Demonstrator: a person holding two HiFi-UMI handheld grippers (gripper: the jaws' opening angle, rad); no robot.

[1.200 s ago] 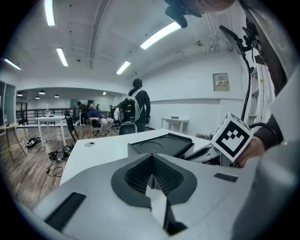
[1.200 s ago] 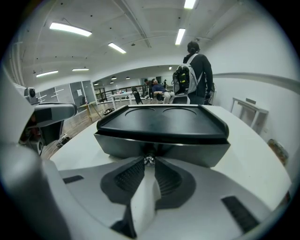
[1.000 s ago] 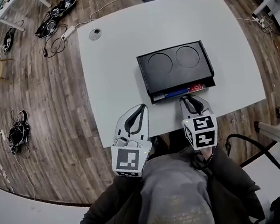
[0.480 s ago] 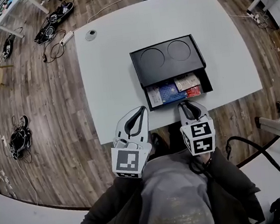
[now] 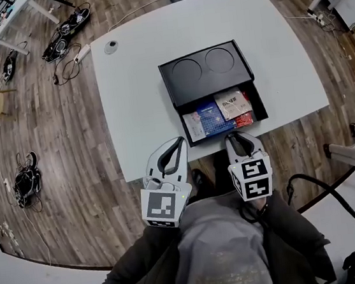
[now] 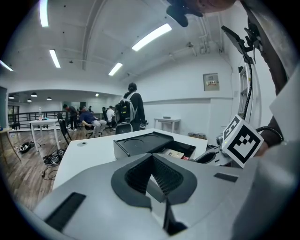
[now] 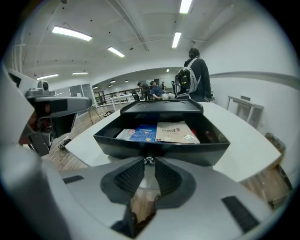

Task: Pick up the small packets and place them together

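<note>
Four packets lie in the open drawer of the black box on the white table: we see a white packet at the left, a blue packet just beside it, a tan packet touching the blue, and a red packet in the near right corner. Our right gripper is clamped on the small metal knob at the middle of the drawer's front wall. Our left gripper hangs at the table's near edge, apart from the box, jaws together with nothing between them
</note>
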